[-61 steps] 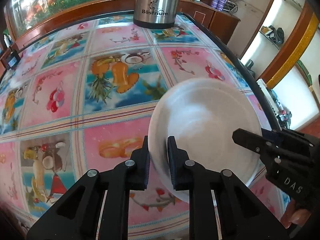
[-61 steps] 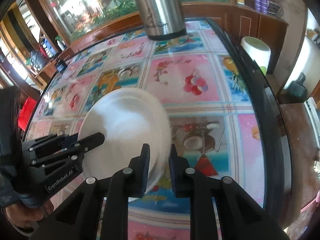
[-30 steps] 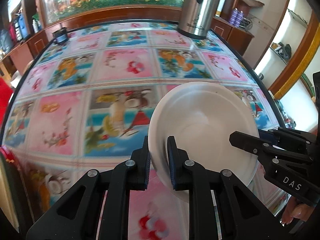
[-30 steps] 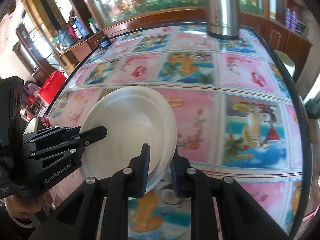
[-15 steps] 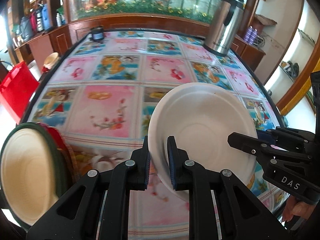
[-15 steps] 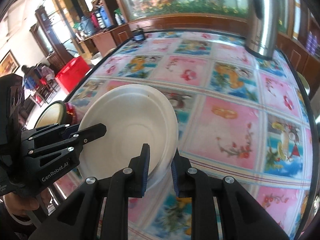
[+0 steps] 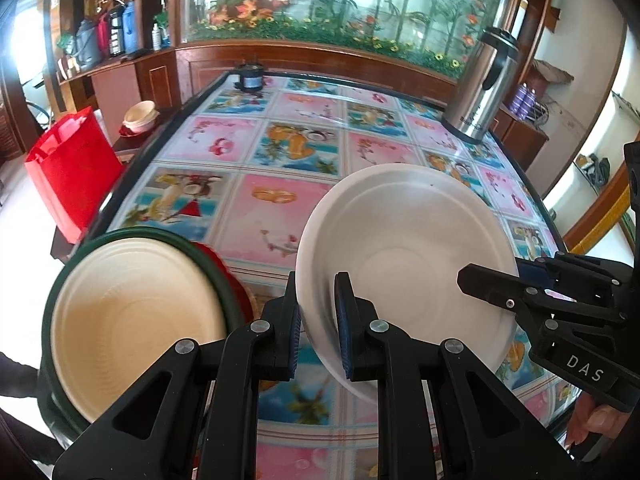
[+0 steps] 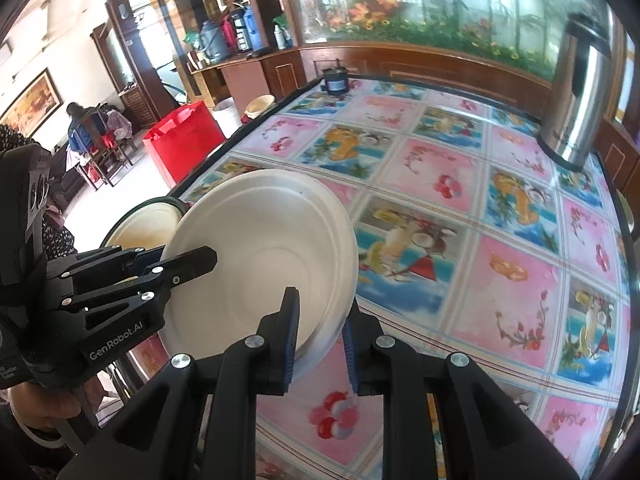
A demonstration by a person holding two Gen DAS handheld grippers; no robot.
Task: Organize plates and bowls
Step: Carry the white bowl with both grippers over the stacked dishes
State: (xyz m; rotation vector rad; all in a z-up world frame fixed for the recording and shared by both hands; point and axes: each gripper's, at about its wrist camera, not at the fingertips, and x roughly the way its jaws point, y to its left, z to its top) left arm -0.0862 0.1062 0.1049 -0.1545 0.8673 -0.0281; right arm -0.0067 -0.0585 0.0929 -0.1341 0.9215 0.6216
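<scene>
A white plate hangs tilted above the table, held at both sides. My left gripper is shut on its left rim, and my right gripper is shut on its right rim. In the right wrist view the plate fills the middle, with the left gripper's fingers over its left edge. At the table's near left corner lies a cream bowl nested in a dark green dish, with a red dish under them. The cream bowl peeks out behind the plate in the right wrist view.
The table has a glass top over a pink and blue fruit-print cloth. A steel thermos stands at its far right and a small dark pot at the far edge. A red bag and stacked bowls sit left of the table.
Both grippers have carried the plate leftward across the table. The stack with the cream bowl has come further into view at the left, and the thermos has fallen back to the far right.
</scene>
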